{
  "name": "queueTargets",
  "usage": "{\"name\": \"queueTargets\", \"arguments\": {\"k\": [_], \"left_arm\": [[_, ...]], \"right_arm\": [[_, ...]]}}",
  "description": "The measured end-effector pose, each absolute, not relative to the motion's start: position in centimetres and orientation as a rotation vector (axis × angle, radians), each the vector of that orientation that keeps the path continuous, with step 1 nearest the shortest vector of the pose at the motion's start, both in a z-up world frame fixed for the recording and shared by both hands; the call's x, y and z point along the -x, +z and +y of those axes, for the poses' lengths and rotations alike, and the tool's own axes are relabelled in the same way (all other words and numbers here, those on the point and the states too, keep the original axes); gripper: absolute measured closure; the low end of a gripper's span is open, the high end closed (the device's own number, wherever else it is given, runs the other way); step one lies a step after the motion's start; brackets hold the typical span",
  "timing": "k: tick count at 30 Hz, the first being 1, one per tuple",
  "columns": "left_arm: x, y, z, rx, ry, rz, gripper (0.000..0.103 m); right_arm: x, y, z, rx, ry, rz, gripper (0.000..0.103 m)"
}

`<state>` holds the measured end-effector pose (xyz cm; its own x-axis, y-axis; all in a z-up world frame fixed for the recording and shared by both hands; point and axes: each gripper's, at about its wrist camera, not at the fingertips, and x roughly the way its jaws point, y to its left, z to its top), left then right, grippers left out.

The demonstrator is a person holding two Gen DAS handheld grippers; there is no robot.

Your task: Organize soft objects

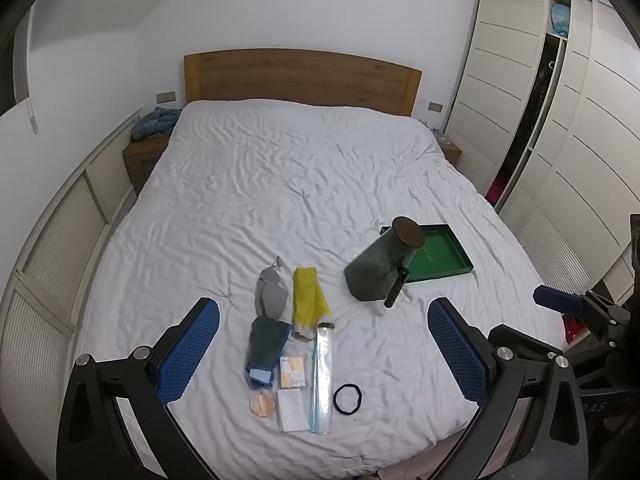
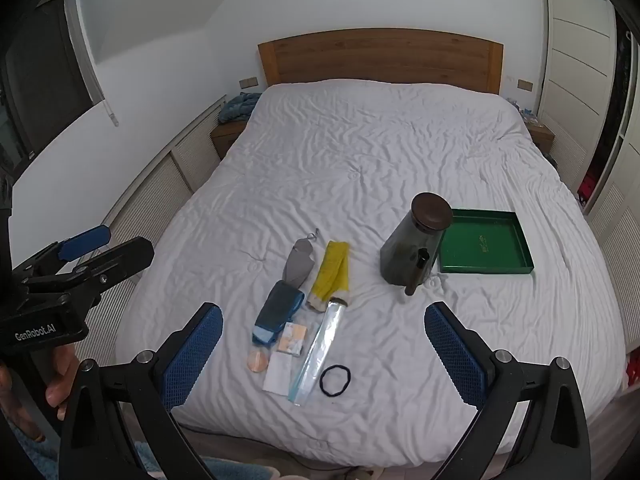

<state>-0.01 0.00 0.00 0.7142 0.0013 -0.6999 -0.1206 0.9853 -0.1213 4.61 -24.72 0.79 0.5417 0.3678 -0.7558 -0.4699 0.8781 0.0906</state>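
Observation:
On the white bed (image 1: 280, 184) lie a grey sock (image 1: 273, 292), a yellow sock (image 1: 307, 298), a blue sock (image 1: 266, 348), a black hair tie (image 1: 347, 399), a round pink pad (image 1: 262, 405), small packets (image 1: 293, 372) and a clear tube (image 1: 323, 378). A dark jar (image 1: 382, 266) leans by a green tray (image 1: 440, 254). My left gripper (image 1: 324, 354) is open above the near items. My right gripper (image 2: 324, 348) is open too, over the same group: grey sock (image 2: 299, 265), yellow sock (image 2: 332, 276), blue sock (image 2: 276, 312), hair tie (image 2: 335, 380), jar (image 2: 412, 244), tray (image 2: 486, 246).
A wooden headboard (image 1: 302, 76) stands at the far end. A nightstand with a blue cloth (image 1: 154, 124) is at the far left. White wardrobes (image 1: 520, 120) line the right side, one door ajar. Low louvred cabinets (image 1: 60, 264) run along the left.

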Motion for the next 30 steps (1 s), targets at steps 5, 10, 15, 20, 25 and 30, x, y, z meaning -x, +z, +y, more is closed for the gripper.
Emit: {"name": "queueTargets", "arguments": {"k": [5, 10, 15, 20, 25, 30], "left_arm": [[-0.12, 0.03, 0.13, 0.167, 0.067, 0.776, 0.001], [0.0, -0.01, -0.01, 0.164, 0.065, 0.773, 0.001], [-0.01, -0.02, -0.01, 0.164, 0.064, 0.776, 0.001], [-0.02, -0.02, -0.02, 0.164, 0.064, 0.777, 0.001], [-0.04, -0.02, -0.02, 0.166, 0.063, 0.778, 0.001], [-0.05, -0.03, -0.02, 0.165, 0.064, 0.778, 0.001]], "right_arm": [[-4.67, 0.71, -24.69, 0.13, 0.498, 0.871, 0.0], [-4.69, 0.74, -24.69, 0.131, 0.497, 0.871, 0.0], [-4.69, 0.76, -24.71, 0.13, 0.497, 0.872, 0.0], [-4.69, 0.77, -24.72, 0.13, 0.497, 0.874, 0.0], [-4.66, 0.8, -24.75, 0.13, 0.496, 0.873, 0.0], [-4.54, 0.79, -24.84, 0.131, 0.494, 0.87, 0.0]]}}
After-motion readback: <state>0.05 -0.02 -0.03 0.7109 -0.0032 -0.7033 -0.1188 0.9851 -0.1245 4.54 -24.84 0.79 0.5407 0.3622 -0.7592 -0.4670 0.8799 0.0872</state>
